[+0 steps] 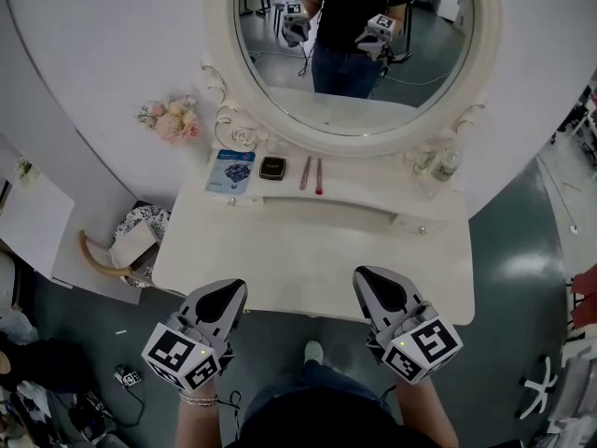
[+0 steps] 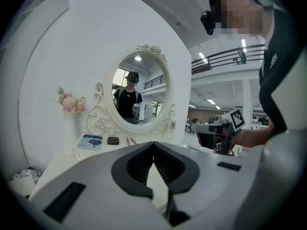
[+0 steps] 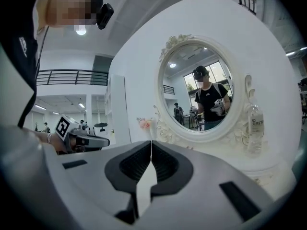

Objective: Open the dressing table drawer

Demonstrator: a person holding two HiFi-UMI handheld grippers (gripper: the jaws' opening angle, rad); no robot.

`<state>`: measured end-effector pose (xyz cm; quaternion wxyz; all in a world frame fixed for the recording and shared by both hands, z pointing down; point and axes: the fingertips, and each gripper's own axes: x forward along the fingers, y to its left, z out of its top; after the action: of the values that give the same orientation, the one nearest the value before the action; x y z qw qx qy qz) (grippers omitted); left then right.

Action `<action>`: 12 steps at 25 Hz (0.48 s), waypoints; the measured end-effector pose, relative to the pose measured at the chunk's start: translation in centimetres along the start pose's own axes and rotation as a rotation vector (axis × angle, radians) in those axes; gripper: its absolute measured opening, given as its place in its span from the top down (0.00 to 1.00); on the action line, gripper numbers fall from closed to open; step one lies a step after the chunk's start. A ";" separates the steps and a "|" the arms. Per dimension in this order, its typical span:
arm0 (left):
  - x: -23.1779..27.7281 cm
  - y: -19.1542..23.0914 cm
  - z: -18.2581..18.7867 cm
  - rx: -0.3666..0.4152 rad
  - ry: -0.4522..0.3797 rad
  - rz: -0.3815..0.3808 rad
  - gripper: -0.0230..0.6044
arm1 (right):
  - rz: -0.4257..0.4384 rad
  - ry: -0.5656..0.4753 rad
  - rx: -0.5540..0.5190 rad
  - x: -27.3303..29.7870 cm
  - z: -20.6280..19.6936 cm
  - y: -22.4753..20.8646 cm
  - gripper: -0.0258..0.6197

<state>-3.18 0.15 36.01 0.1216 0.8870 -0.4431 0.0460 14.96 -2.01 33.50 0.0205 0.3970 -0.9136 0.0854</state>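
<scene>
The white dressing table (image 1: 308,259) stands before me under an oval mirror (image 1: 354,54). Its raised back shelf has a small knob at each end, one on the right (image 1: 422,230) and one on the left (image 1: 232,202). The table's front face below the near edge is hidden in the head view. My left gripper (image 1: 235,286) (image 2: 153,143) hovers at the table's near edge on the left, jaws shut on nothing. My right gripper (image 1: 364,273) (image 3: 151,142) hovers at the near edge on the right, also shut and holding nothing. Both point toward the mirror.
On the shelf lie a blue booklet (image 1: 230,171), a small black case (image 1: 272,167) and two pink pens (image 1: 311,174). A clear bottle (image 1: 446,163) stands at the right, pink flowers (image 1: 170,119) at the left. A patterned basket (image 1: 135,241) sits on the floor left of the table.
</scene>
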 end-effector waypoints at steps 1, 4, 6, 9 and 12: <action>0.2 0.0 -0.1 -0.003 0.002 0.004 0.94 | 0.003 0.004 0.000 0.2 -0.1 -0.3 0.93; 0.9 -0.1 -0.1 -0.002 0.001 0.010 0.94 | 0.020 0.019 -0.004 0.7 -0.3 -1.1 0.93; 1.2 0.0 -0.1 -0.006 -0.002 0.020 0.94 | 0.033 0.026 -0.006 0.9 -0.4 -1.5 0.93; 1.8 0.1 -0.2 -0.010 -0.005 0.033 0.94 | 0.045 0.029 -0.008 1.4 -0.5 -2.1 0.93; 2.2 0.0 -0.5 -0.018 -0.005 0.035 0.94 | 0.055 0.035 -0.006 1.6 -0.6 -2.4 0.93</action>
<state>-1.90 -1.43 36.86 0.1277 0.8781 -0.4591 0.0422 15.65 -4.67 34.62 0.0354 0.3702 -0.9239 0.0899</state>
